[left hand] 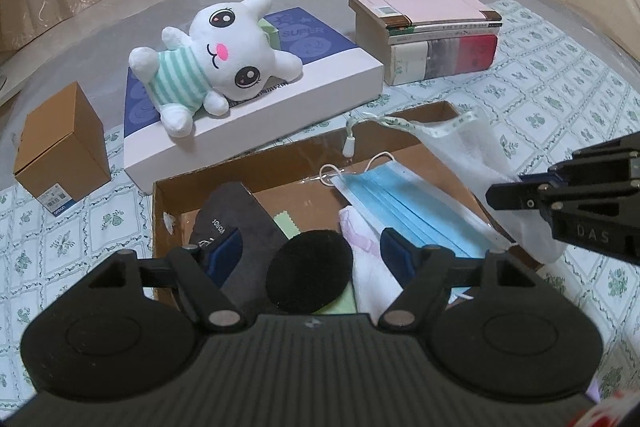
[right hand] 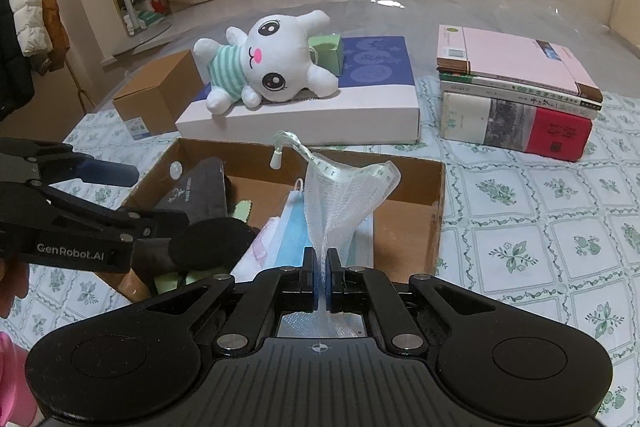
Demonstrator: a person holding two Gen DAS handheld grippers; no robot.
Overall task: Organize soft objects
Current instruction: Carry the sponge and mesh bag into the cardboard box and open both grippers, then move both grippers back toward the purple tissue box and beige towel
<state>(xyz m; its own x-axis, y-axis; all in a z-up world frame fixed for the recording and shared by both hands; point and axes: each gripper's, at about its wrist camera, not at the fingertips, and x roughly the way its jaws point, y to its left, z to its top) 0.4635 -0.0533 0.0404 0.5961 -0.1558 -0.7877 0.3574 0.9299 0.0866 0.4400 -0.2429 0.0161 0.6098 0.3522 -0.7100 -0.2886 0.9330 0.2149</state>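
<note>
A shallow cardboard tray (left hand: 160, 211) (right hand: 412, 227) holds a blue face mask (left hand: 404, 203) (right hand: 294, 227), a dark grey pouch (left hand: 236, 219) (right hand: 196, 189), a round black pad (left hand: 310, 269) (right hand: 212, 243) and a pale pink cloth (left hand: 366, 247). My right gripper (right hand: 321, 269) (left hand: 516, 195) is shut on a white mesh bag (right hand: 344, 195) (left hand: 472, 163) with a drawstring, held over the tray's right side. My left gripper (left hand: 310, 247) (right hand: 132, 187) is open over the tray's near left part, around nothing. A white plush bunny (left hand: 208, 63) (right hand: 272, 59) lies on a flat blue-and-white box (left hand: 280, 99) (right hand: 360, 107) behind the tray.
A small brown carton (left hand: 60, 147) (right hand: 160, 91) stands left of the flat box. A stack of books (left hand: 428, 31) (right hand: 516, 87) sits at the back right. A green floral tablecloth (left hand: 560, 99) (right hand: 540, 207) covers the surface. A small green box (right hand: 328, 53) lies behind the bunny.
</note>
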